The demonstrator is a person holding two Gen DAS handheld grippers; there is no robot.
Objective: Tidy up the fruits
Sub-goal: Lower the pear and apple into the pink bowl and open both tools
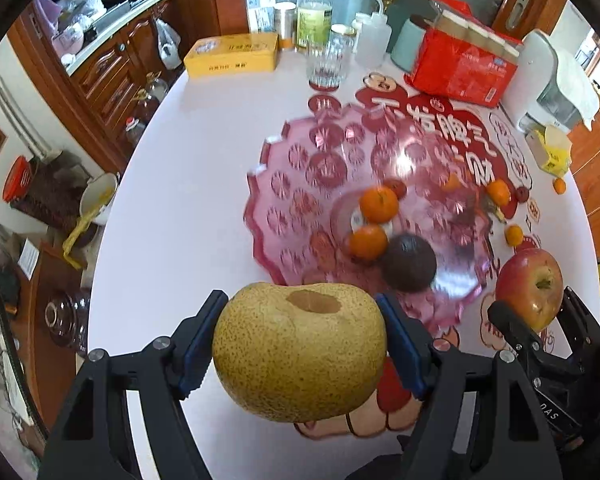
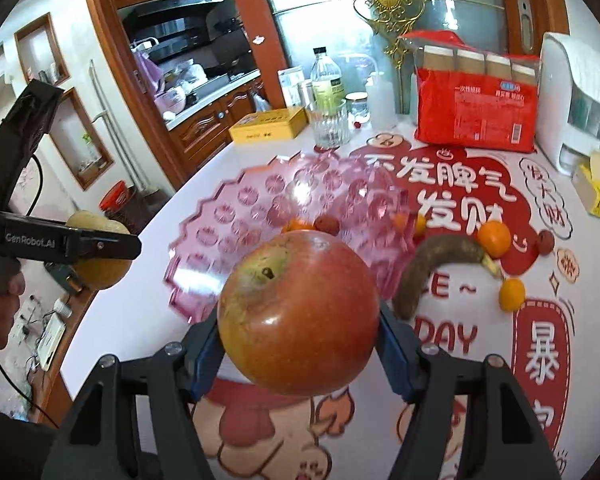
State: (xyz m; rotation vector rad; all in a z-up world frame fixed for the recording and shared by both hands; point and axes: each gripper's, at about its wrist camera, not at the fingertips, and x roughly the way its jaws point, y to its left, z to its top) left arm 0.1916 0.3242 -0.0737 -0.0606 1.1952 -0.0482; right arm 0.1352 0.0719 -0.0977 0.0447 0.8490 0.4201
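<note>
My left gripper (image 1: 300, 344) is shut on a big yellow-brown pear (image 1: 300, 350), held above the table just short of the pink glass fruit bowl (image 1: 300, 184). The bowl holds two tangerines (image 1: 378, 204) and a dark round fruit (image 1: 409, 262). My right gripper (image 2: 298, 344) is shut on a red apple (image 2: 300, 312), held near the bowl (image 2: 236, 216); it shows in the left wrist view (image 1: 530, 286) too. A brown overripe banana (image 2: 432, 264) and loose tangerines (image 2: 494, 238) lie on the table right of the bowl.
A glass tumbler (image 1: 326, 60), yellow tin (image 1: 232, 56), bottles (image 1: 314, 12), a red package (image 1: 462, 66) and a white appliance (image 1: 544, 80) stand along the back of the white table. The table's left edge drops off to the floor.
</note>
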